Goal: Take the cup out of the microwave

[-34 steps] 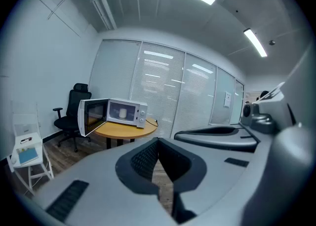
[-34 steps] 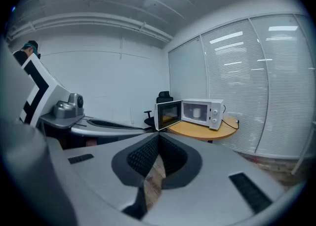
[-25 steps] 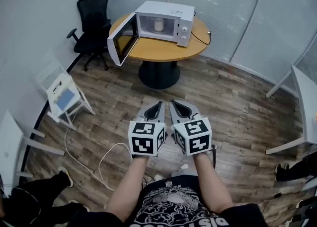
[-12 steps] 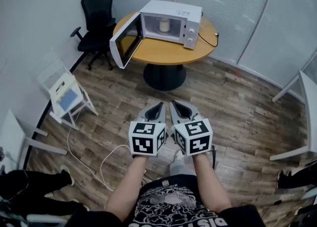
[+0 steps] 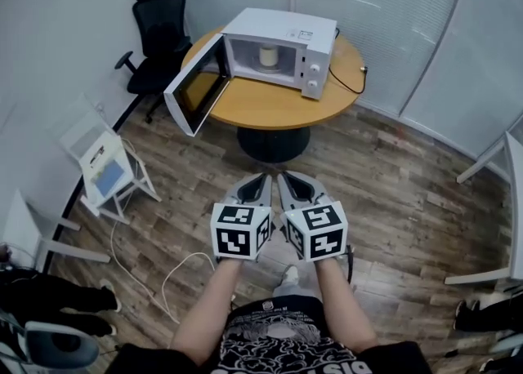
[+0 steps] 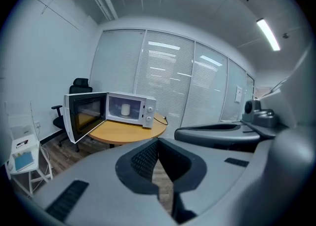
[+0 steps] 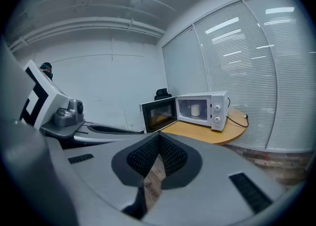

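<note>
A white microwave (image 5: pixel 282 47) stands on a round wooden table (image 5: pixel 278 101) with its door (image 5: pixel 194 85) swung wide to the left. Inside it a pale cup (image 5: pixel 268 56) stands upright. The cup (image 6: pixel 125 109) shows in the left gripper view, and the cup (image 7: pixel 195 110) in the right gripper view too. My left gripper (image 5: pixel 262 176) and right gripper (image 5: pixel 284 176) are side by side above the wooden floor, well short of the table. They point toward the microwave. Both are shut with nothing in them.
A black office chair (image 5: pixel 158 33) stands left of the table. White folding stands (image 5: pixel 105 160) line the left wall, and a white cable (image 5: pixel 163 270) loops on the floor. A white table leg (image 5: pixel 482 164) is at the right. Blinded glass walls close the back.
Both grippers have moved together toward the table, and the microwave looks larger and nearer. Their jaws have stayed shut and empty.
</note>
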`<state>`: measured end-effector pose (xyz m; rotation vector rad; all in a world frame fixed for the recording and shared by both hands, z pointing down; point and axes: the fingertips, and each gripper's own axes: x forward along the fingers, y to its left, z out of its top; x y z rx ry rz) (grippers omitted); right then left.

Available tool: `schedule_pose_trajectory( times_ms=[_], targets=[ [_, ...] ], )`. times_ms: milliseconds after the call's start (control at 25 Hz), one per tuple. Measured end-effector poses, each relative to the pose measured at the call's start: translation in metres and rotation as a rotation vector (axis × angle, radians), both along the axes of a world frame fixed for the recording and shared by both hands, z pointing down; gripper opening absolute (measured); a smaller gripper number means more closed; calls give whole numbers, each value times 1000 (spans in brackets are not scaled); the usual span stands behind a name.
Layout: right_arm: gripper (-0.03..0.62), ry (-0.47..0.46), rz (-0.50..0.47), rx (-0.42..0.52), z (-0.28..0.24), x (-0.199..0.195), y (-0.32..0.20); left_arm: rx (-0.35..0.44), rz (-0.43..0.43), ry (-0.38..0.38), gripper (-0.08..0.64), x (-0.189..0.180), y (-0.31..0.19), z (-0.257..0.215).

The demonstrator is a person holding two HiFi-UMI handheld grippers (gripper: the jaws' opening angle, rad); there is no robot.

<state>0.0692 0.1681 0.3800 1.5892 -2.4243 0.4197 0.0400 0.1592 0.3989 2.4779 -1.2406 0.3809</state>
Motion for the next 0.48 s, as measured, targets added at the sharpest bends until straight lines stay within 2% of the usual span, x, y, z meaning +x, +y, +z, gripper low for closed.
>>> schedule_pose_trajectory(
  times_ms=[240,480],
  targets=[
    [15,-16,-24,-16,6,36,-47,-9,-17,-29,9,37,-44,6],
    [15,-19,-57,-23,10,56,-76,12,-53,-58,11,54,-77,6]
  ],
)
